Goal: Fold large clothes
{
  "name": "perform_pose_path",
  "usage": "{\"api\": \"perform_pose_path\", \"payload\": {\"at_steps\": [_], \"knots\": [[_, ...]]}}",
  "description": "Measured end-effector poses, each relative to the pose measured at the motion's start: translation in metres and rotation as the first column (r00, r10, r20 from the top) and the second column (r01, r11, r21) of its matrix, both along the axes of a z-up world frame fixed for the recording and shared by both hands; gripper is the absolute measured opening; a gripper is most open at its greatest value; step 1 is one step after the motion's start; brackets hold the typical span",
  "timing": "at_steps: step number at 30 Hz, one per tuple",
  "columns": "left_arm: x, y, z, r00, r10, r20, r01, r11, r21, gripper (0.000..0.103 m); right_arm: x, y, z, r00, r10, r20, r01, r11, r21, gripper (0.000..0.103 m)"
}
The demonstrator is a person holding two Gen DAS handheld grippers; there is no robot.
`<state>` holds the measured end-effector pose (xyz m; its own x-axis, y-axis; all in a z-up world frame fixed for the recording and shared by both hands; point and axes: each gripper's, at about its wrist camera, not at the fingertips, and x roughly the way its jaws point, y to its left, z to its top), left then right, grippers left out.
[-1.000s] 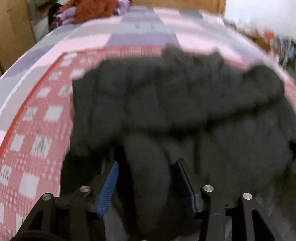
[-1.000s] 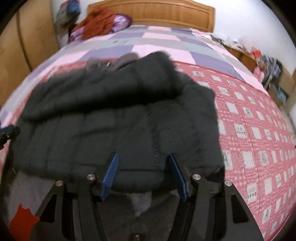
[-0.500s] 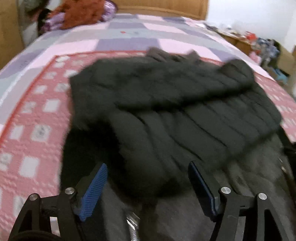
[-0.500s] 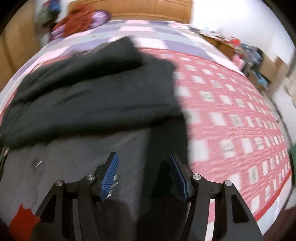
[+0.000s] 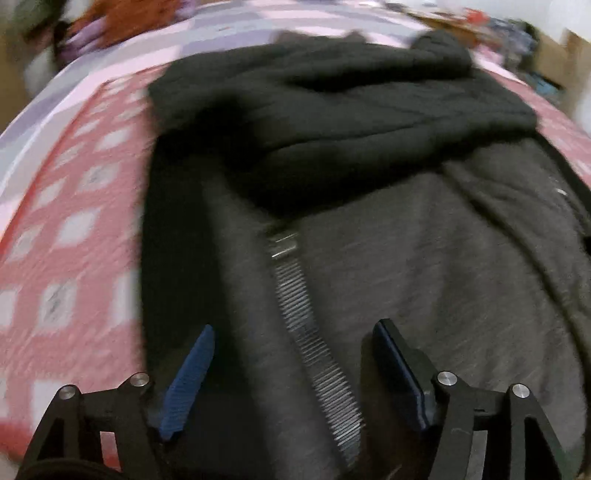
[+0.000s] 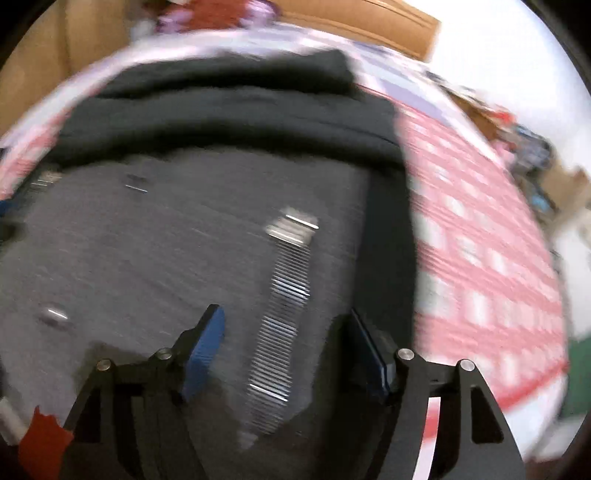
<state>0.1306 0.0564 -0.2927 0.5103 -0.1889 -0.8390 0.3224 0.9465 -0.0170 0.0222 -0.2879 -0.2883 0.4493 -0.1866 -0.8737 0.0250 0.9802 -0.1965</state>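
A big black quilted jacket (image 5: 332, 92) lies on the bed, its upper part folded down over itself. Nearer me its grey fleece lining (image 5: 424, 277) faces up, and a metal zipper (image 5: 295, 295) runs along it. My left gripper (image 5: 293, 326) hovers open over that zipper with nothing pressed between its blue pads. In the right wrist view the same black fold (image 6: 240, 103) lies beyond the lining (image 6: 147, 240). My right gripper (image 6: 284, 312) is over another zipper strip (image 6: 288, 280); its jaws are opening and grip nothing.
A pink checked bedspread (image 5: 66, 240) shows on both sides of the jacket (image 6: 480, 240). A wooden headboard (image 6: 369, 26) and a heap of red and purple clothes (image 5: 129, 18) are at the far end. Clutter and boxes (image 6: 528, 147) stand beyond the bed's right edge.
Both grippers let go of the black fold and drew back toward the near hem. Their jaws stand wider, and grey lining with the zipper now fills the foreground.
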Motion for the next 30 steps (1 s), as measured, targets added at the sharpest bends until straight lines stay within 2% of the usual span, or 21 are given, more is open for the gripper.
{"api": "perform_pose_path", "payload": {"at_steps": [1, 2, 5, 7, 11, 16, 21, 26, 30], "knots": [[-0.004, 0.017, -0.001, 0.999, 0.044, -0.02, -0.045, 0.998, -0.036, 0.078, -0.005, -0.009, 0.001, 1.0, -0.027, 0.0, 0.027, 1.0, 0.006, 0.073], [-0.008, 0.027, -0.002, 0.996, 0.08, -0.032, -0.081, 0.996, -0.039, 0.078, -0.013, -0.02, 0.002, 0.998, -0.068, -0.009, 0.067, 0.998, -0.014, 0.073], [-0.027, 0.053, -0.008, 0.983, 0.174, -0.053, -0.174, 0.985, -0.002, 0.08, -0.032, -0.028, 0.006, 0.998, -0.07, -0.011, 0.07, 0.998, -0.002, 0.073], [-0.043, 0.064, -0.007, 0.975, 0.214, -0.057, -0.212, 0.977, 0.027, 0.08, -0.047, -0.029, 0.007, 0.997, -0.076, -0.029, 0.075, 0.997, -0.012, 0.073], [-0.072, 0.076, 0.002, 0.963, 0.262, -0.059, -0.26, 0.965, 0.04, 0.08, -0.079, -0.027, 0.017, 0.996, -0.083, -0.045, 0.084, 0.996, 0.01, 0.073], [-0.107, 0.075, 0.012, 0.966, 0.255, -0.053, -0.252, 0.966, 0.051, 0.08, -0.104, -0.008, 0.032, 0.996, -0.078, -0.034, 0.079, 0.996, 0.047, 0.073], [-0.129, 0.067, 0.008, 0.969, 0.236, -0.069, -0.231, 0.97, 0.074, 0.08, -0.122, 0.004, 0.033, 0.997, -0.064, -0.053, 0.067, 0.996, 0.052, 0.073], [-0.138, 0.062, -0.01, 0.965, 0.233, -0.117, -0.224, 0.971, 0.089, 0.08, -0.139, 0.009, 0.028, 0.995, -0.062, -0.081, 0.066, 0.996, 0.06, 0.073], [-0.145, 0.051, -0.025, 0.969, 0.187, -0.162, -0.17, 0.979, 0.114, 0.08, -0.143, 0.008, 0.024, 0.993, -0.072, -0.098, 0.08, 0.994, 0.072, 0.073]]}}
